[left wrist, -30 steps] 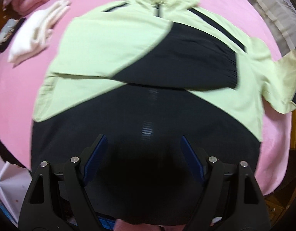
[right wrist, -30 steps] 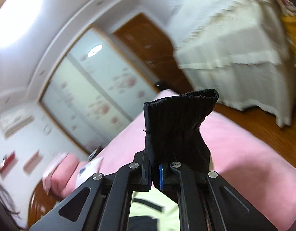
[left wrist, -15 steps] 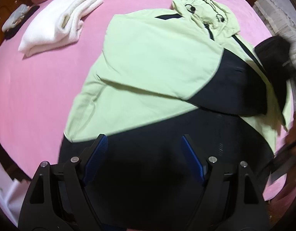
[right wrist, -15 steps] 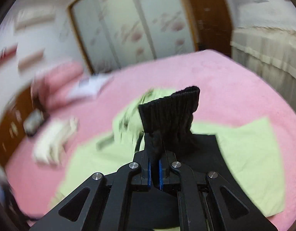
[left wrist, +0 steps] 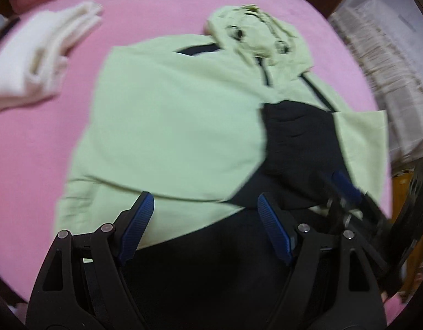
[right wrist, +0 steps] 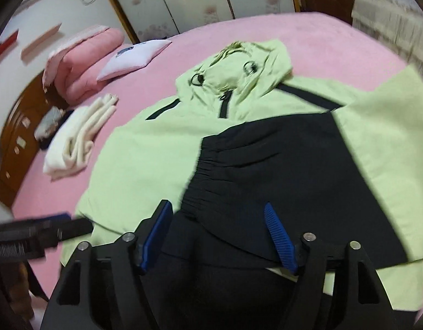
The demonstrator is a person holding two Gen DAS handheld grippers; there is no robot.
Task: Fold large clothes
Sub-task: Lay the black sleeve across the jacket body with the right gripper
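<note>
Nearest the lens, the right gripper (right wrist: 219,233) stands with its blue-padded jaws wide apart, having just sprung open; nothing is pinched between the pads, and the black sleeve with the gathered elastic cuff (right wrist: 269,170) lies loose on the garment just beyond them; over on the left wrist view, the left gripper (left wrist: 206,228) also gapes wide with nothing in its grasp, hovering over the dark hem; the lime-green and black hooded jacket (left wrist: 170,126) lies spread flat on the pink bedspread (left wrist: 162,8), one green sleeve folded across its front, the black sleeve laid over the other side, the hood with two metal eyelets (right wrist: 233,68) pointing away towards the far edge; beside the jacket, apart from it, sits a folded cream-white towel (right wrist: 79,140); farther back, a folded pink quilt (right wrist: 85,60) and a small white pillow (right wrist: 134,57) rest near the head of the bed; no containers are in view.
</note>
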